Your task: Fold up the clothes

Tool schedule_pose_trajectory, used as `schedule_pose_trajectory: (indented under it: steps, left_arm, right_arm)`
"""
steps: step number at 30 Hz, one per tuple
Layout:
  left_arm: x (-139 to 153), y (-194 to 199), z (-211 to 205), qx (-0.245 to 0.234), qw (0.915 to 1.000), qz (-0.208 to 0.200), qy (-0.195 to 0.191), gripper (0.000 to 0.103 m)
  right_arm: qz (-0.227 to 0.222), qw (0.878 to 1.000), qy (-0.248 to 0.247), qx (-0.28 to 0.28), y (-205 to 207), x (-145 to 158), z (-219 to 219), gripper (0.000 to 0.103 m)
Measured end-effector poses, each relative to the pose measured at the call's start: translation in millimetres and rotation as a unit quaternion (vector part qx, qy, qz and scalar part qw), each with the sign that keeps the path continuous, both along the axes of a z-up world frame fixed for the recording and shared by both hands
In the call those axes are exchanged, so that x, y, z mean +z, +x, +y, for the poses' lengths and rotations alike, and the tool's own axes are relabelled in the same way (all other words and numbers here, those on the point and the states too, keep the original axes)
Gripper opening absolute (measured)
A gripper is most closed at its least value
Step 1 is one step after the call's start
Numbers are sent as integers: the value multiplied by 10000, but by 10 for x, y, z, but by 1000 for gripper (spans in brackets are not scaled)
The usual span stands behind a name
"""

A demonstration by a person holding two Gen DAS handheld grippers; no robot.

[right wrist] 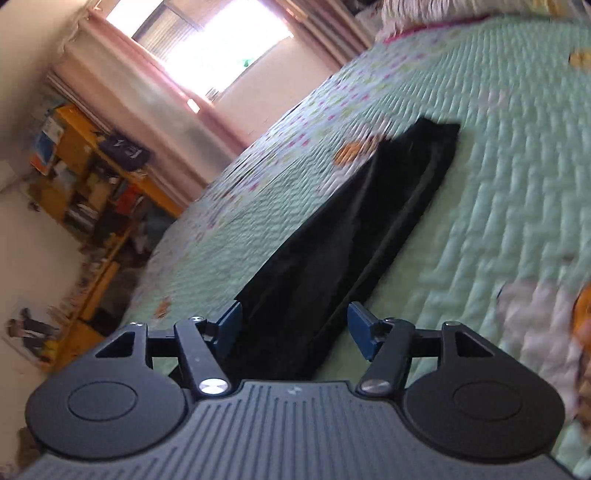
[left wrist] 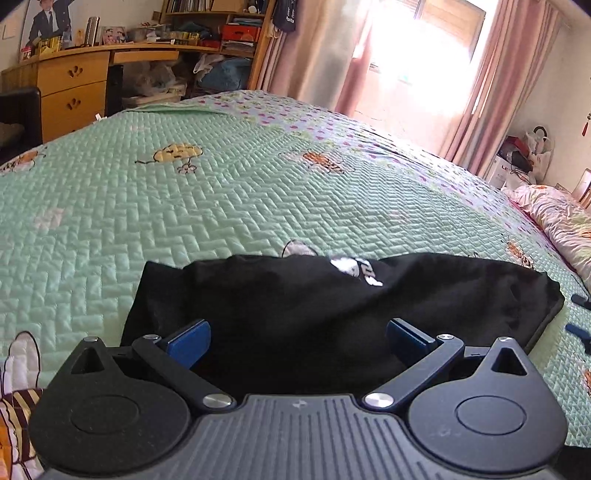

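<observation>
A black garment (left wrist: 332, 306) with a white print lies bunched and partly folded on the green quilted bedspread (left wrist: 184, 206). My left gripper (left wrist: 299, 343) is open, its blue pads (left wrist: 188, 349) spread wide over the garment's near edge. Two blue fingertips (left wrist: 580, 300) of the other gripper show at the garment's right end. The right wrist view is tilted and blurred. There the black garment (right wrist: 351, 229) runs as a long folded strip away from my right gripper (right wrist: 295, 328). That gripper is open, with the strip's near end lying between its pads (right wrist: 231, 328).
A wooden desk with drawers (left wrist: 74, 92) and a cluttered bookshelf (left wrist: 229, 33) stand beyond the bed's far left side. Pink curtains (left wrist: 480, 96) frame a bright window. A pink crumpled blanket (left wrist: 554, 214) lies at the bed's right. Bags (left wrist: 528, 155) sit by the wall.
</observation>
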State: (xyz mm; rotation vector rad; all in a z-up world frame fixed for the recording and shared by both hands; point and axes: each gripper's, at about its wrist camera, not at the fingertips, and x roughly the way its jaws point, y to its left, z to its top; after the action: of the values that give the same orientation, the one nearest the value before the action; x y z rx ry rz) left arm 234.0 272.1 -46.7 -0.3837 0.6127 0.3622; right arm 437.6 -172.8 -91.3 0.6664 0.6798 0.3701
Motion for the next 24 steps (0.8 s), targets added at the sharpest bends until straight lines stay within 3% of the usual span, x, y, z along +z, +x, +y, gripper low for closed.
schedule_pose_trajectory:
  steps: [5, 9, 10, 11, 13, 14, 15, 16, 17, 19, 21, 24]
  left_arm:
    - [96, 122, -99, -43, 9999, 51, 95, 102]
    - [78, 240, -111, 172, 9972, 393, 606, 102]
    - [74, 245, -76, 246, 9964, 461, 669, 102]
    - [78, 229, -26, 294, 9962, 465, 679, 102]
    - [90, 193, 72, 388, 9958, 467, 692, 102]
    - [100, 176, 123, 429, 9956, 465, 690, 102]
    - [109, 168, 171, 457, 9955, 467, 689, 102]
    - [115, 170, 205, 450, 9955, 461, 692, 102]
    - [121, 179, 233, 415, 9957, 447, 700, 102]
    - [141, 245, 271, 359, 9956, 432, 749, 102]
    - [171, 354, 316, 349, 9959, 390, 744, 102]
    - [222, 567, 437, 344, 9973, 228, 601, 102]
  right_arm:
    - [173, 9993, -287, 155, -14, -122, 305, 65]
    - [311, 9978, -516, 278, -25, -220, 550, 63]
    - [345, 9973, -573, 309, -27, -244, 611, 38]
    - [380, 9967, -631, 340, -30, -269, 672, 0]
    - [449, 9954, -745, 402, -35, -318, 794, 0]
    - [357, 9947, -955, 110, -92, -282, 746, 0]
    - [255, 9938, -1077, -78, -160, -237, 726, 2]
    - [211, 9948, -989, -136, -241, -195, 761, 14]
    - [172, 9958, -881, -183, -324, -154, 800, 37]
    - [-96, 9986, -307, 423, -468, -70, 1055, 63]
    - [-358, 9912, 170, 1261, -607, 31, 1440, 65]
    - [-85, 9656, 1466, 2148, -668, -92, 1935, 68]
